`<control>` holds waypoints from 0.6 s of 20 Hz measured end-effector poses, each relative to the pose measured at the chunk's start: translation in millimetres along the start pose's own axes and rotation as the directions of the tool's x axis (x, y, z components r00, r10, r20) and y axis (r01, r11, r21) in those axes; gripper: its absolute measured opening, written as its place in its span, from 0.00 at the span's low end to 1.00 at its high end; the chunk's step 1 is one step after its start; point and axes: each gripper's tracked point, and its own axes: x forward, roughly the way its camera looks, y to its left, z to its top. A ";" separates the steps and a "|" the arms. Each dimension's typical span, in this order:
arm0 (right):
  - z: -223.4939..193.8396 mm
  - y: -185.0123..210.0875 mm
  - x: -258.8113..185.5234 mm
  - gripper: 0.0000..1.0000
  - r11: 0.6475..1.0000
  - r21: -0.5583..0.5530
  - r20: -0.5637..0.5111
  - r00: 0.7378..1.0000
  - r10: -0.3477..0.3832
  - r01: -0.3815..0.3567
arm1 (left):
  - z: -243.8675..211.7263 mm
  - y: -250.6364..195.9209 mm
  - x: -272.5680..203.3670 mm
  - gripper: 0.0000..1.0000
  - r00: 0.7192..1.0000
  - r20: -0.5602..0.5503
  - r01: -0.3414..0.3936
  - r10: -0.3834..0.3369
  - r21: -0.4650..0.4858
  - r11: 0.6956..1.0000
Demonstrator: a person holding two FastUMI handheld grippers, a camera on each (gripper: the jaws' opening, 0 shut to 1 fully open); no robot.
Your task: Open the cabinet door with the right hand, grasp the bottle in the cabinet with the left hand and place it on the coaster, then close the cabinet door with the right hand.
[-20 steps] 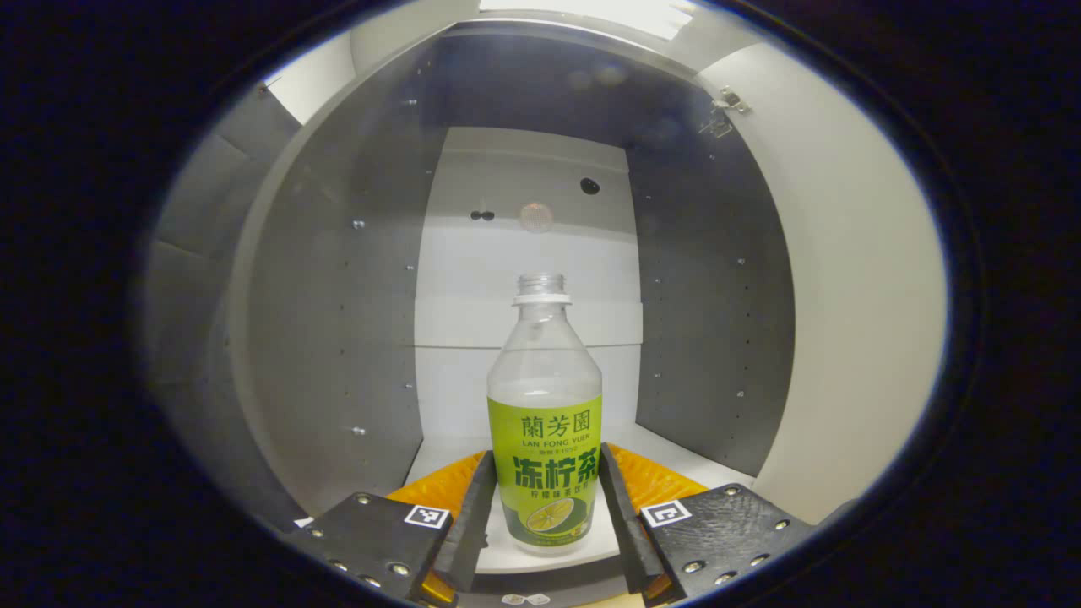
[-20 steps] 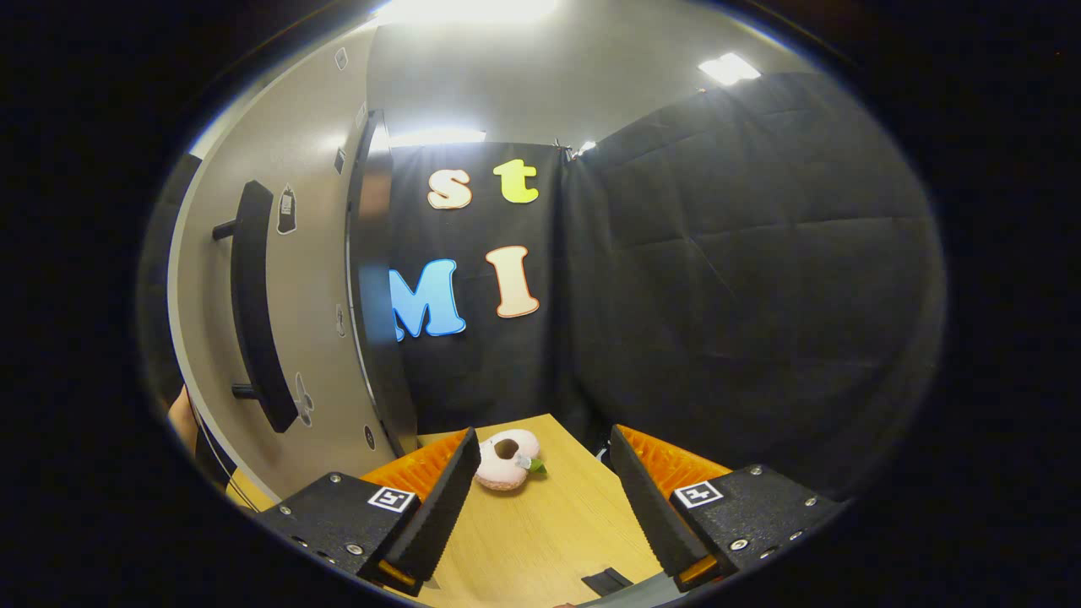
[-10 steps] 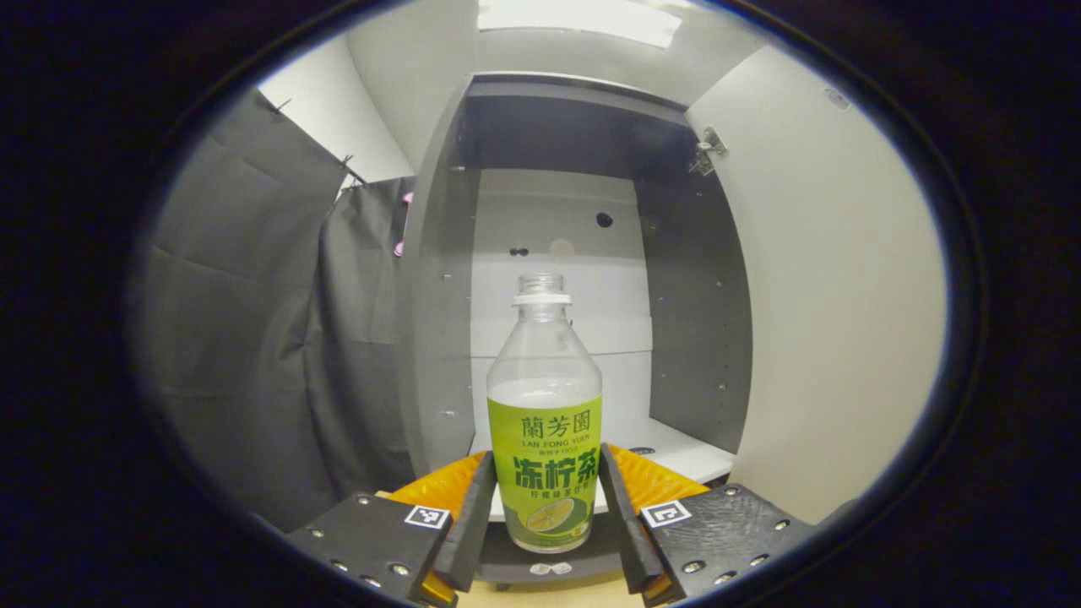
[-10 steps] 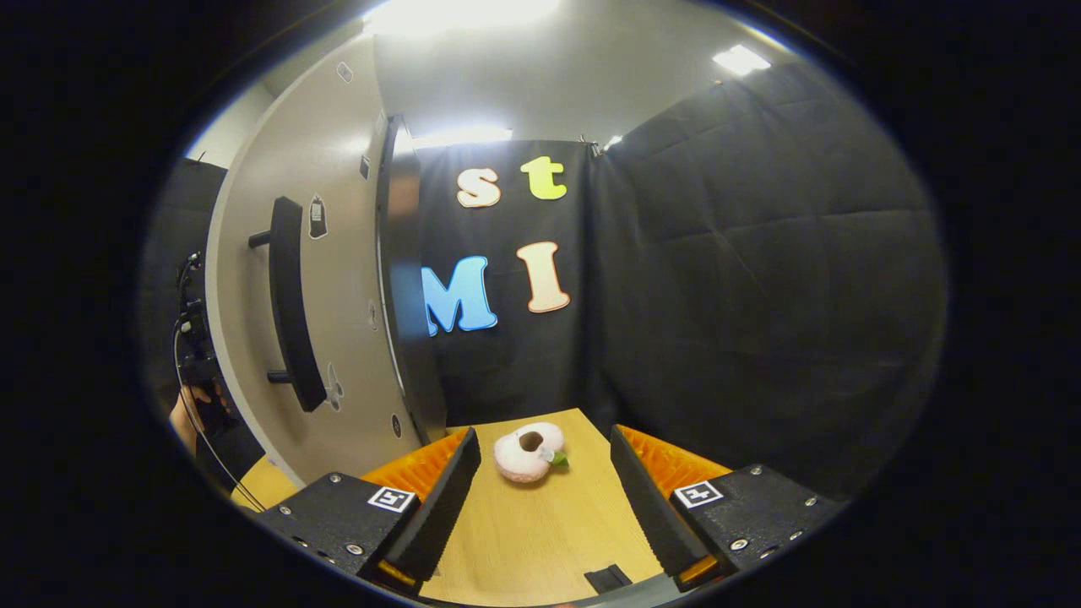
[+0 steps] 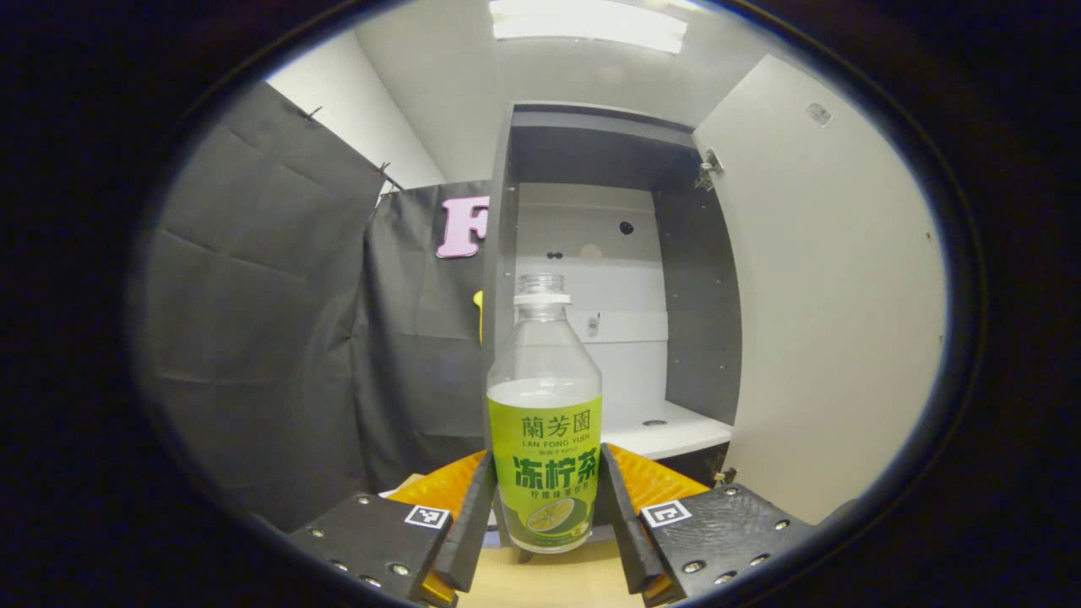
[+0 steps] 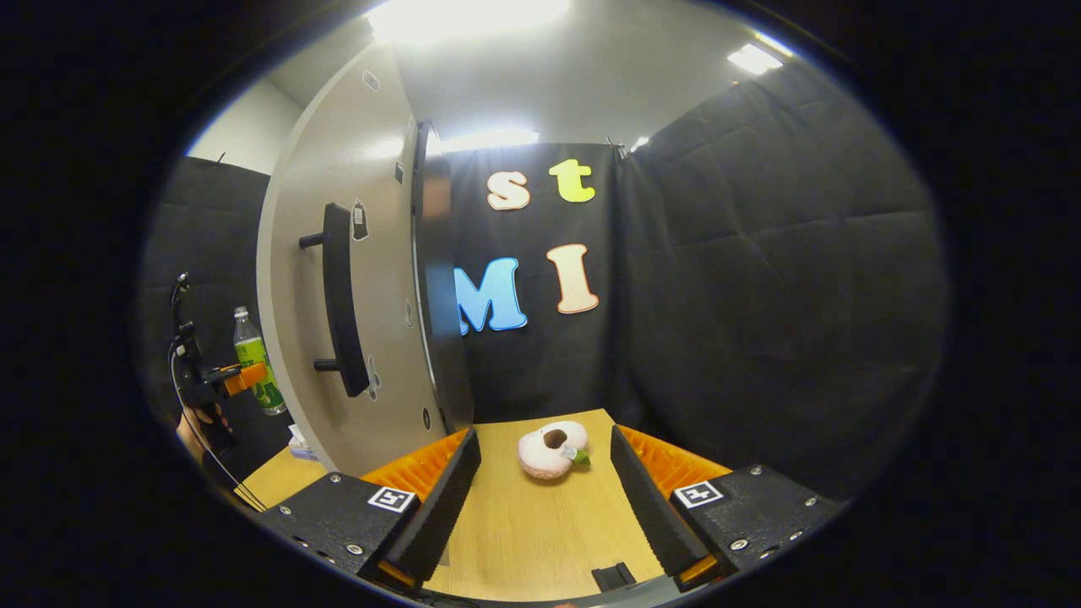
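Left gripper view: the left gripper [image 5: 545,517] has both fingers clamped on the label of the bottle [image 5: 545,422], which stands upright between them, out in front of the open cabinet [image 5: 591,287] and above the wooden table [image 5: 549,583]. The cabinet door [image 5: 832,304] stands swung wide to the right of the cabinet. The bottle has no cap and liquid sits at label height, so I'd say keep it plumb and lower it gently. The coaster isn't anywhere I can make out, and the bottle's base partly hides the table beneath it.

Right gripper view: the right gripper [image 6: 545,498] hangs with fingers spread, nothing between them, over the table with a pink doughnut-shaped toy [image 6: 553,449] ahead. Left of it, the cabinet door's handle [image 6: 338,312]. Beyond the door's edge the bottle is small, and the hand [image 6: 198,422] holding the left gripper is barely readable.
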 end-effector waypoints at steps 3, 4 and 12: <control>-5.2 2.1 -4.2 0.95 1.000 0.021 0.001 1.000 0.014 -0.014 | -14.9 6.6 -26.0 0.66 1.000 0.000 -0.009 0.009 0.005 1.000; -8.7 1.8 -5.3 0.95 1.000 0.025 -0.003 1.000 0.016 -0.016 | -20.7 8.0 -34.2 0.67 1.000 -0.002 -0.014 0.014 0.009 1.000; -21.1 -3.4 -8.6 0.95 0.999 0.041 -0.019 1.000 0.014 -0.013 | -74.1 13.3 -92.2 0.71 0.999 -0.024 -0.037 0.037 0.013 0.999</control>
